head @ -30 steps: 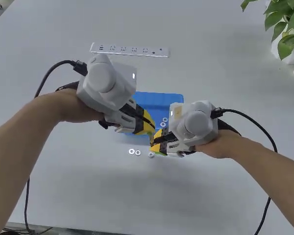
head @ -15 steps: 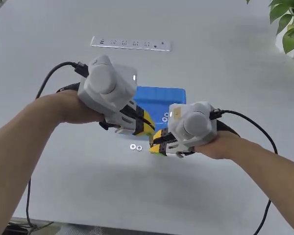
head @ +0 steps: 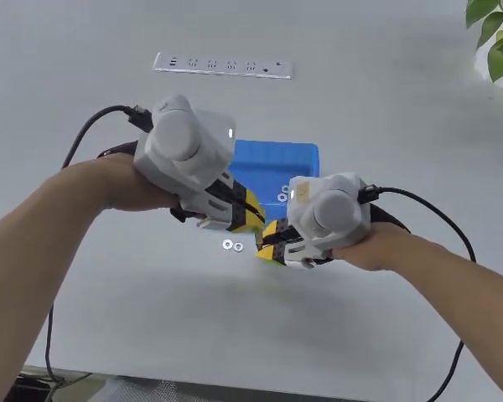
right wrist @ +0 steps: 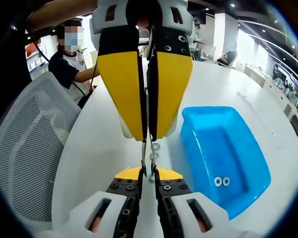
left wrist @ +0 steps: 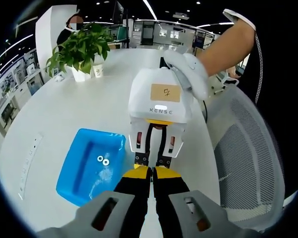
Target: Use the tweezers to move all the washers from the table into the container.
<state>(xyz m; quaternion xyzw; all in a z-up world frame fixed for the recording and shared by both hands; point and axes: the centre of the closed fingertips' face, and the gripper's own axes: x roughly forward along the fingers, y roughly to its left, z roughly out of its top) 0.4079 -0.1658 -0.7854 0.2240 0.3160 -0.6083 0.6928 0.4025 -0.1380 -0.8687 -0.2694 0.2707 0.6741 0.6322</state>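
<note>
Thin metal tweezers run from my left gripper, whose yellow jaws are shut on them, down between the jaws of my right gripper, which close around the tines. The two grippers meet tip to tip just in front of the blue container, left gripper above right gripper. Two washers lie on the table left of the jaws, with the same washers right by the tweezer tips. Two more washers rest inside the container.
A white power strip lies at the far side of the table. A potted plant stands at the far right corner. A mesh chair and a seated person are beyond the table's edge. Cables trail from both grippers.
The head camera has shifted a little. Both grippers hold nearly the same pose. A third table washer seen by the right gripper's jaws a second ago is now hidden.
</note>
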